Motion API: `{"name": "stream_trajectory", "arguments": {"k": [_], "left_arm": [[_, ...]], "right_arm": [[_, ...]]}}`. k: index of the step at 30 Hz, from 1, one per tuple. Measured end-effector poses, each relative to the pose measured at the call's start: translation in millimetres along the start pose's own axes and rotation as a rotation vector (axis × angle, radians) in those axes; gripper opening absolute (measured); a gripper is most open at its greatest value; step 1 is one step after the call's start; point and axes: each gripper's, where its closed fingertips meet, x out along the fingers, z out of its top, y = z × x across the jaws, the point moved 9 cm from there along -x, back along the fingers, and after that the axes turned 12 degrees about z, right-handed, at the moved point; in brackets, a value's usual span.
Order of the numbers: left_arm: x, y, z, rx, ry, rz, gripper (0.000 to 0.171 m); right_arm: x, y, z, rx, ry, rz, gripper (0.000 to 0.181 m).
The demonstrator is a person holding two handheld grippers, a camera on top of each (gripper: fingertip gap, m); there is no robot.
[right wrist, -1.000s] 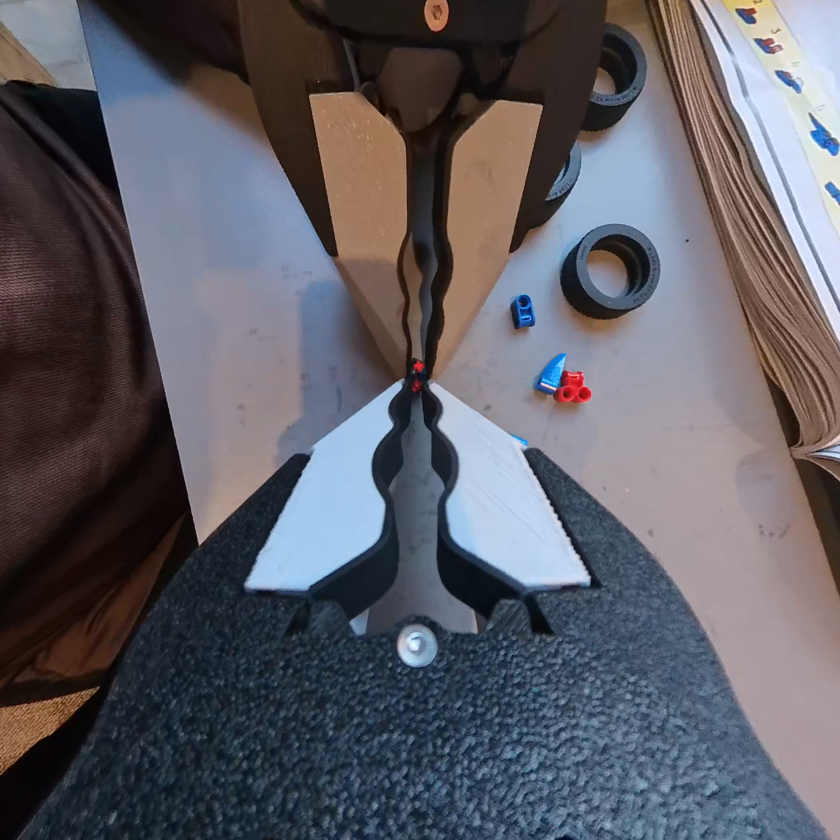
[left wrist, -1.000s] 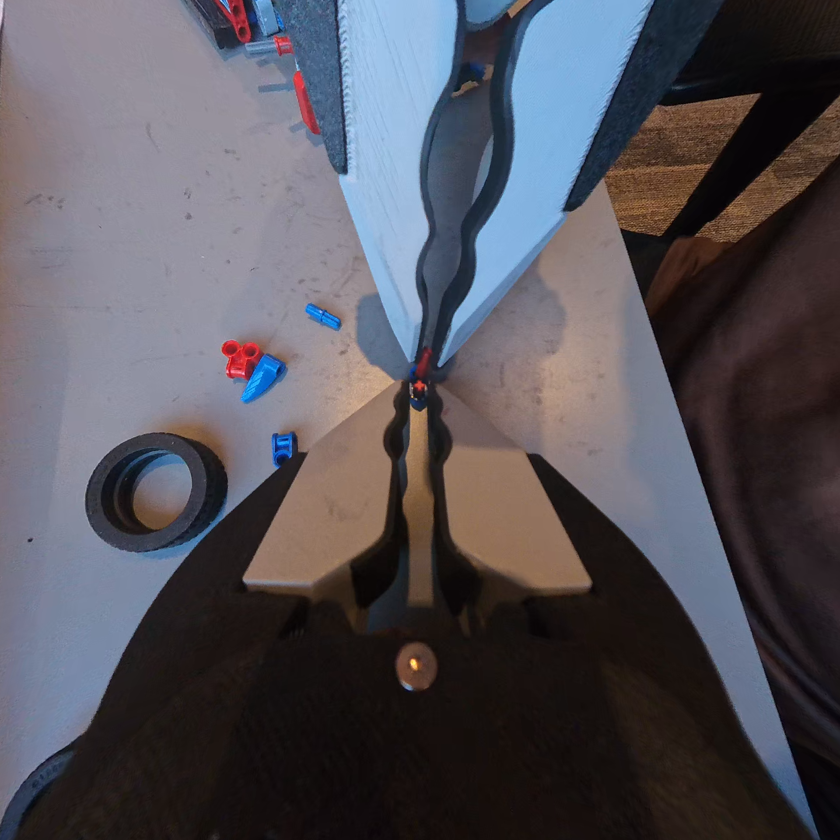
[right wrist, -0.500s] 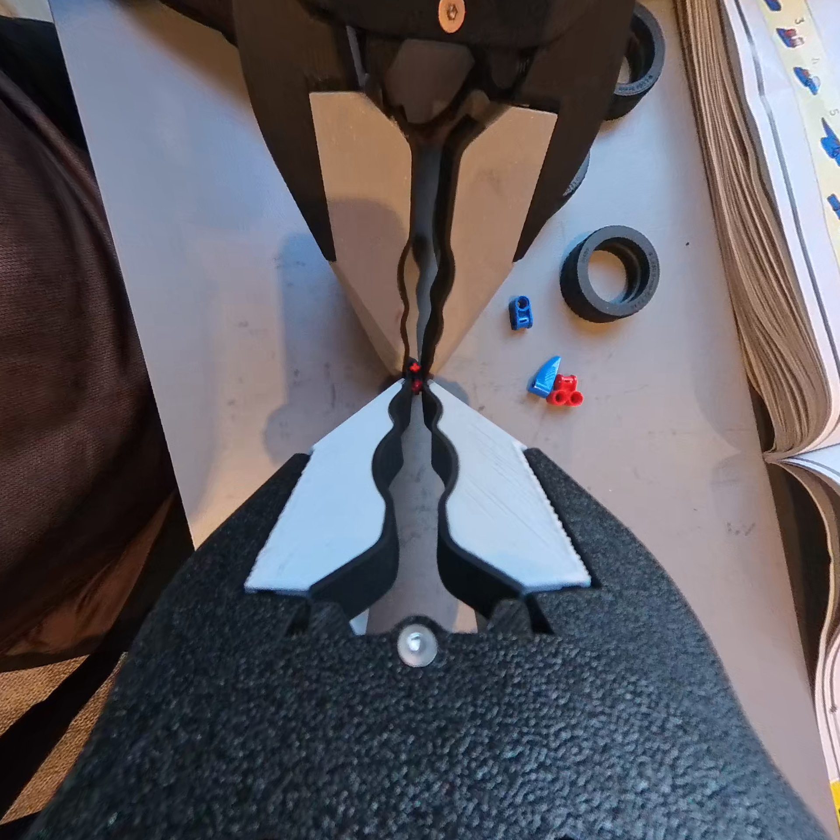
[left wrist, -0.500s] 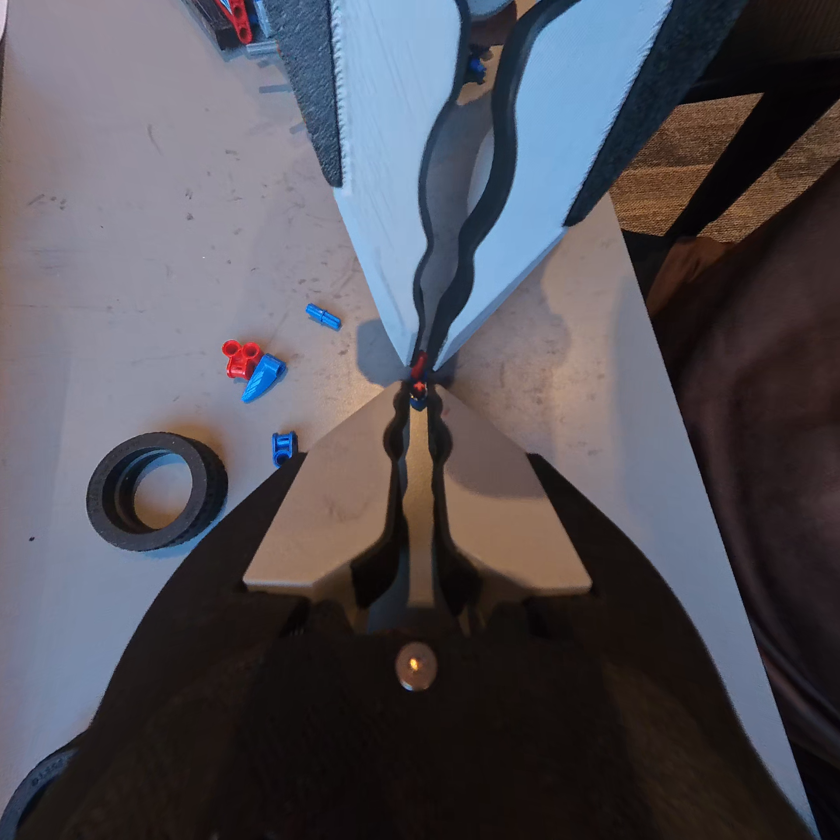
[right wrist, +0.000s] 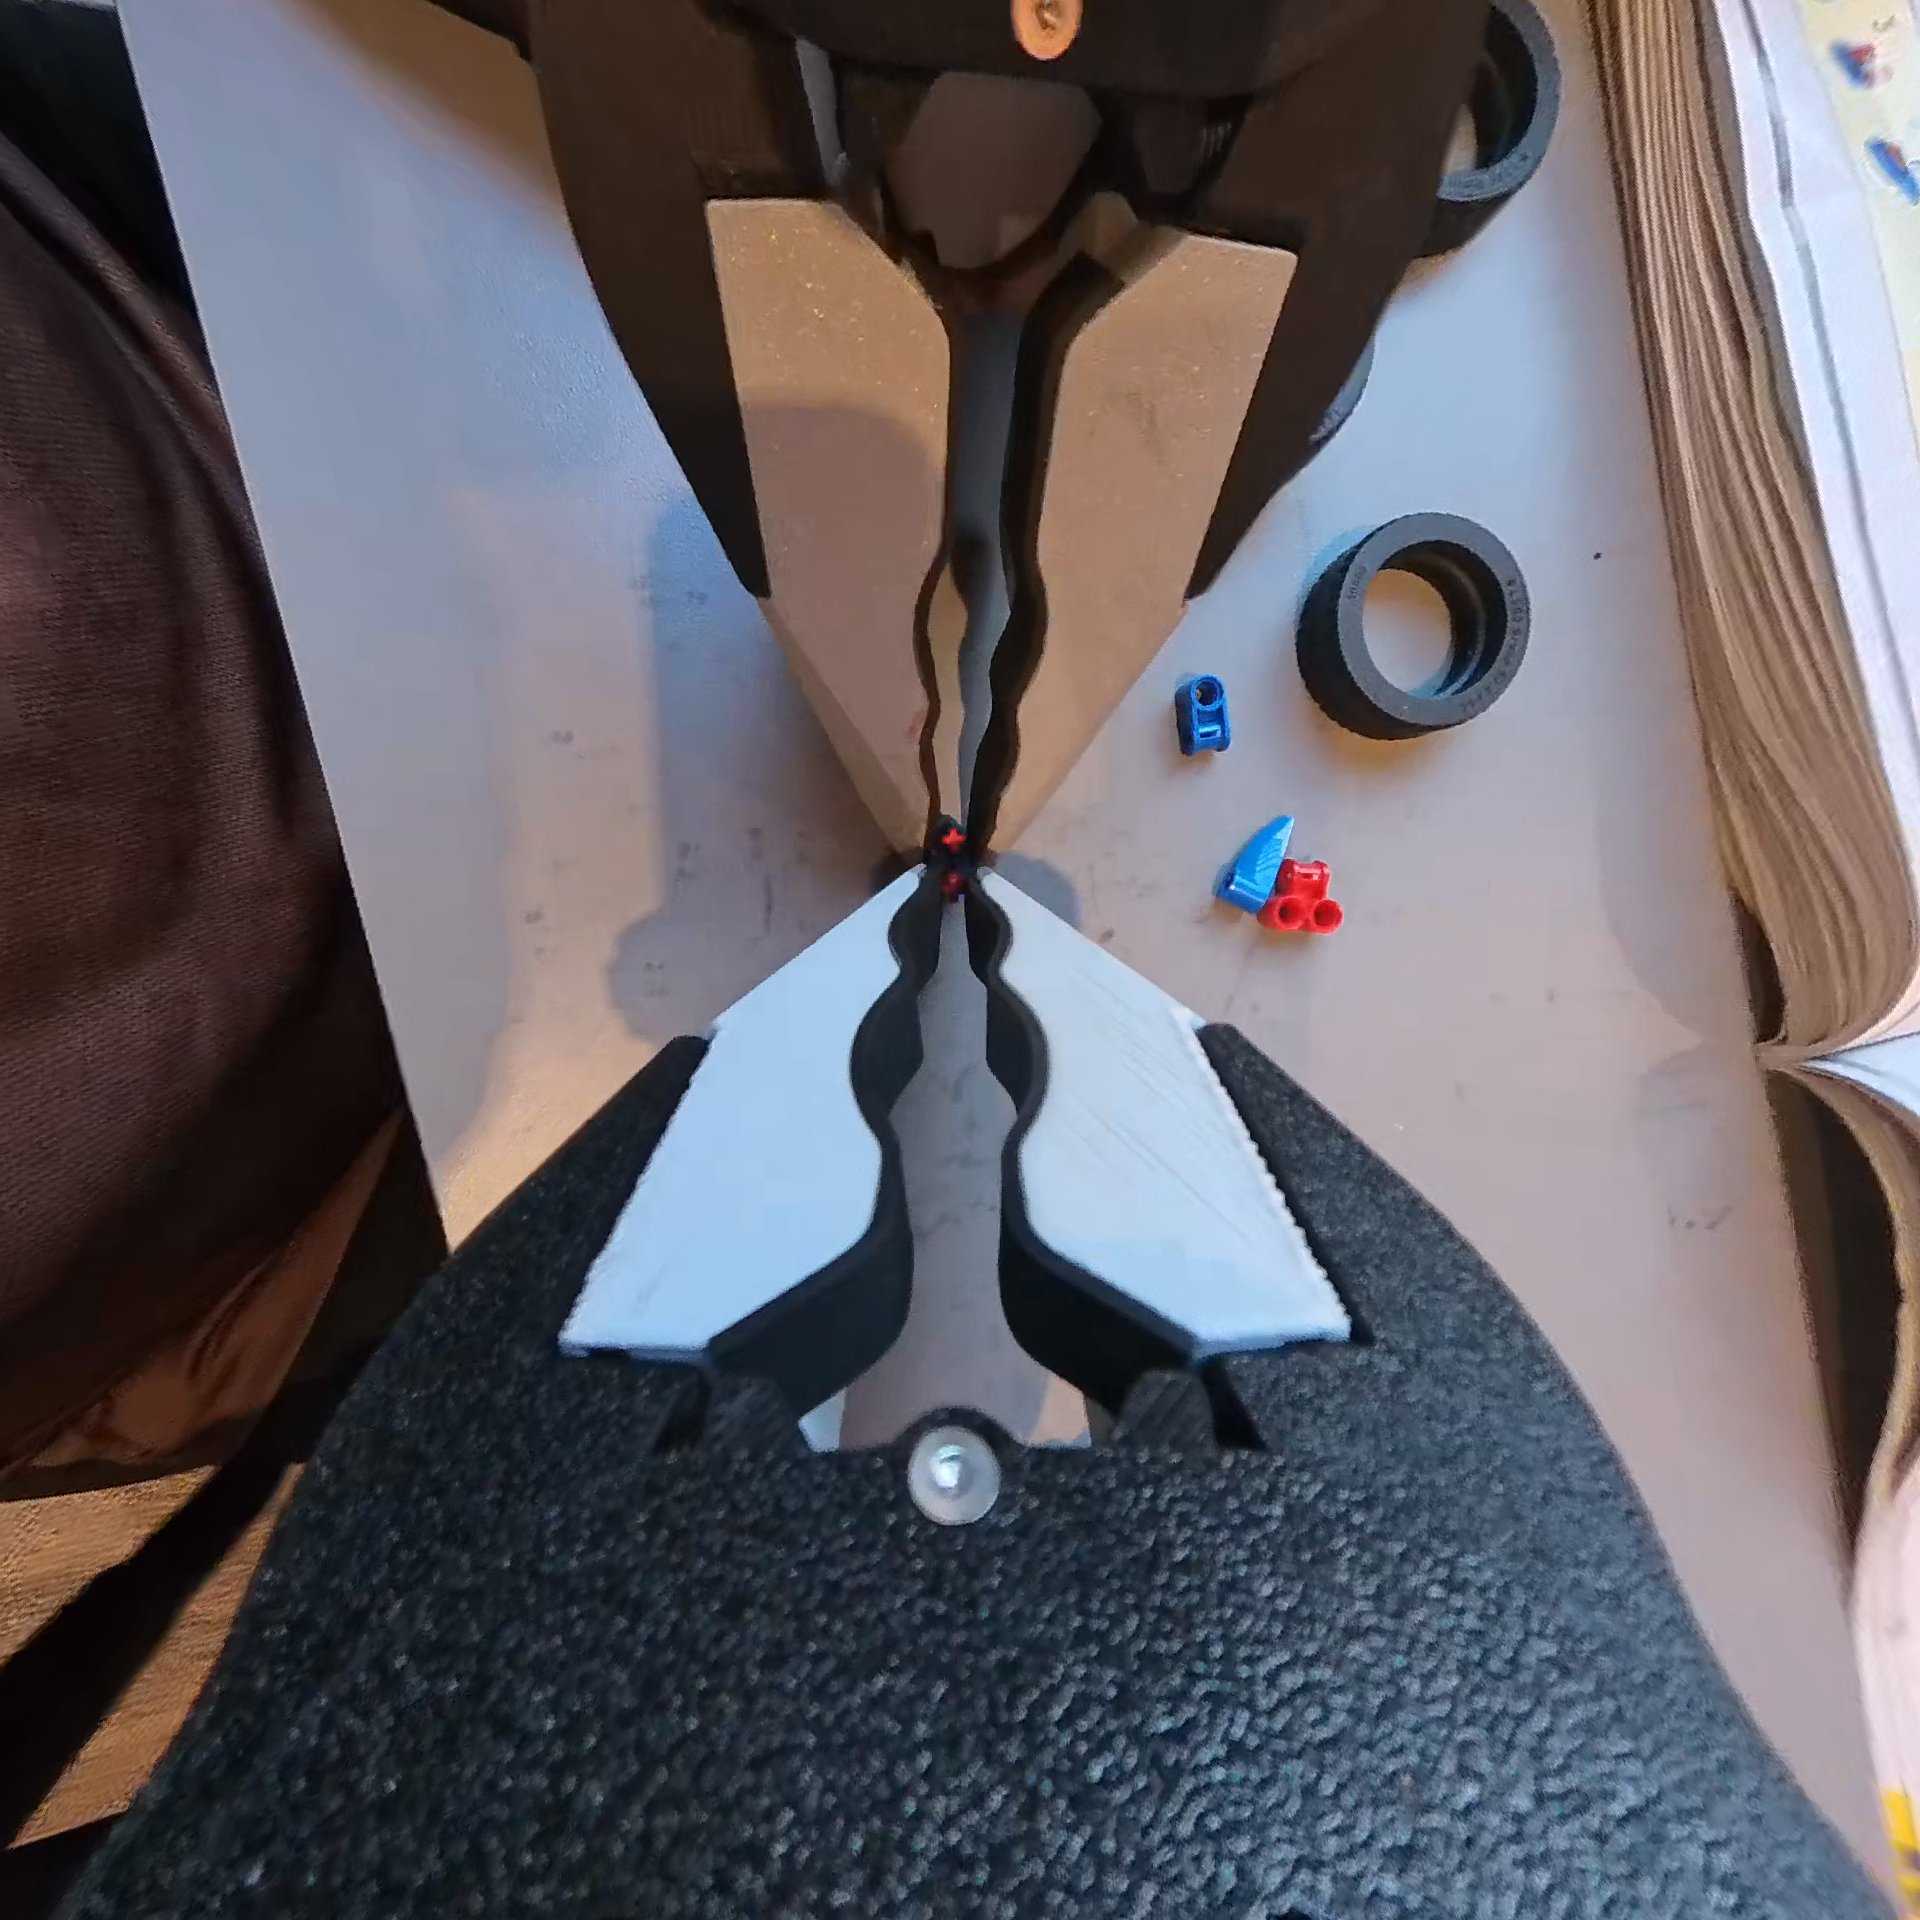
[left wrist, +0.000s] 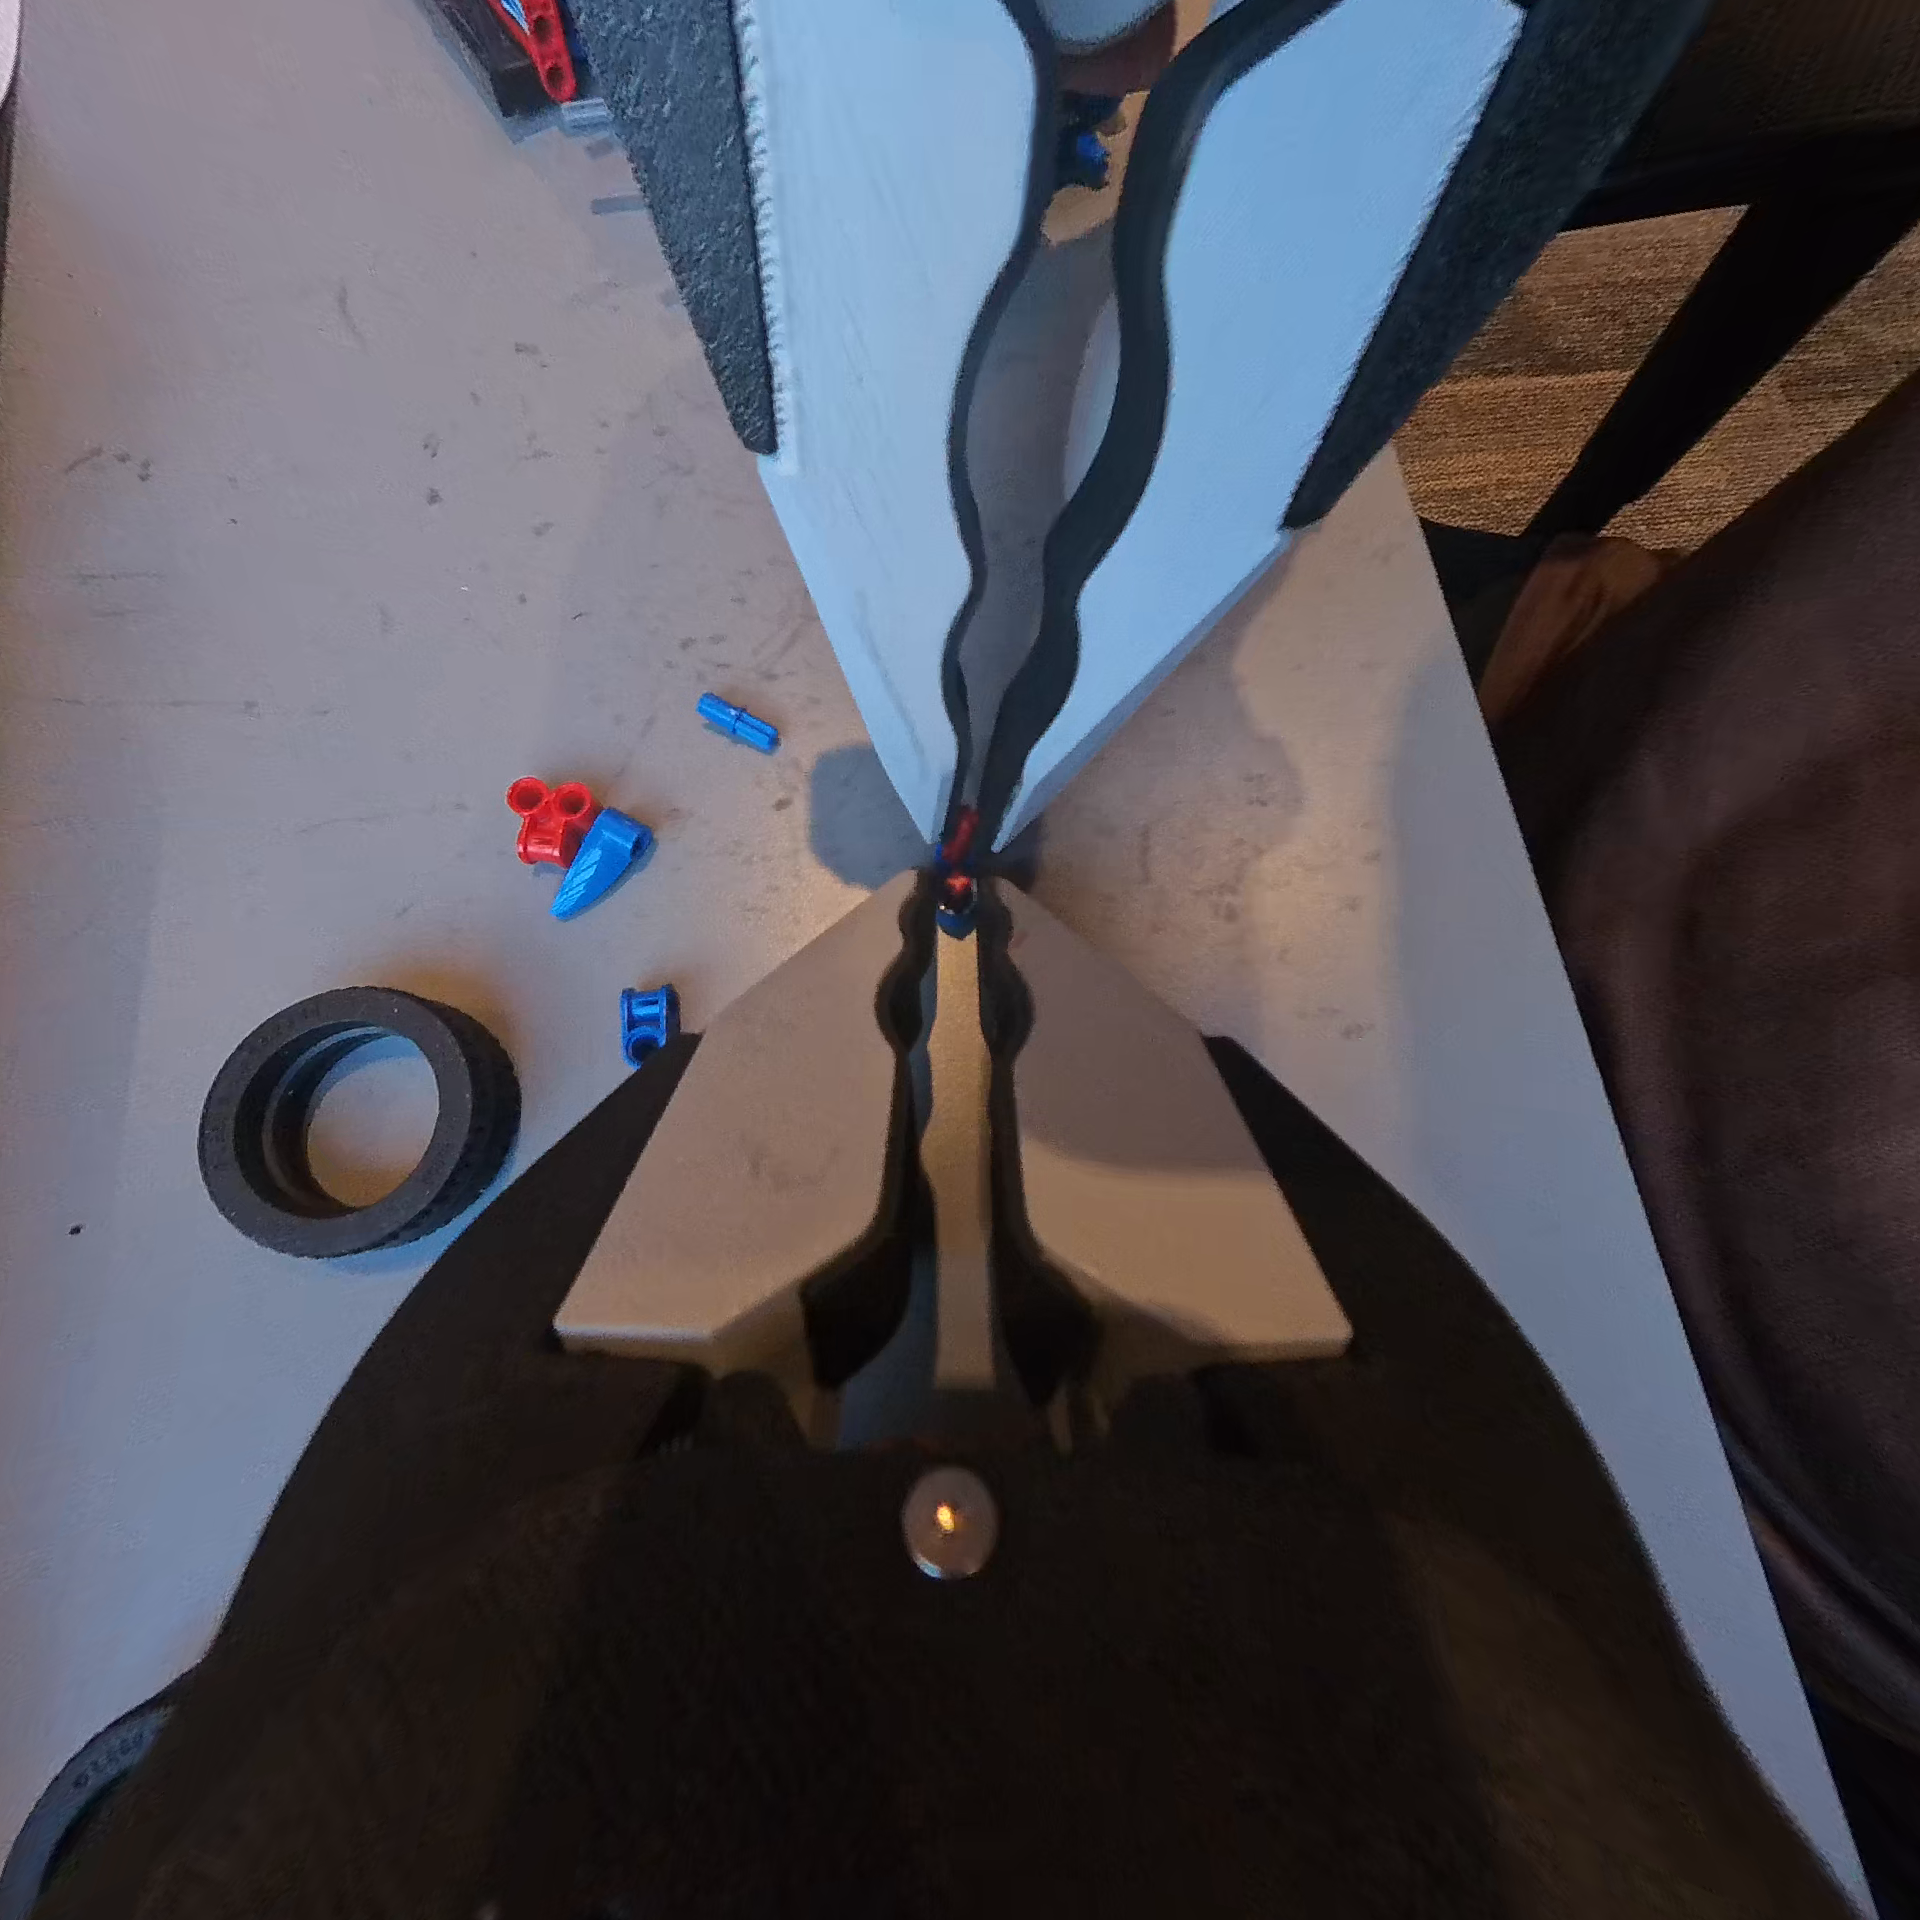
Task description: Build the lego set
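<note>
Where both tips meet: left gripper (left wrist: 954, 906) and right gripper (right wrist: 951, 885), each pinching small lego piece (left wrist: 957, 831).

Grey table (left wrist: 312, 468): black tyre (left wrist: 358, 1122), loose red/blue pieces (left wrist: 577, 847).

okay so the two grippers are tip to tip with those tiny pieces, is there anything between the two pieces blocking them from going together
Nothing visible. The left gripper and right gripper meet tip to tip, each pinching a tiny red and dark piece, with no gap or object between. The loose blue connector, red piece and tyre lie off to the side.
</note>
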Motion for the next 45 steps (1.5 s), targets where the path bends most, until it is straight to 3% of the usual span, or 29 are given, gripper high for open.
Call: {"name": "stream_trajectory", "arguments": {"k": [23, 28, 35, 40, 45], "left_arm": [[-1.2, -0.9, -1.2, -0.012, 0.002, 0.006, 0.005], [-1.1, -1.5, -1.3, -0.007, 0.000, 0.014, 0.005], [-0.9, -0.8, -1.4, -0.016, 0.001, 0.007, 0.005], [-0.9, -1.0, -1.5, -0.014, 0.002, 0.009, 0.005], [-1.1, -1.2, -1.7, -0.013, 0.000, 0.013, 0.004]], "right_arm": [[7.2, -7.6, 5.6, -0.017, 0.090, 0.091, 0.004], [6.9, -10.7, -5.7, 0.095, -0.073, 0.131, 0.005], [-10.7, -6.5, -1.2, 0.104, -0.167, 0.051, 0.001], [-1.1, -3.7, -4.6, 0.058, -0.036, 0.033, 0.000], [-6.9, -2.7, 2.6, 0.038, -0.067, 0.002, 0.000]]}}
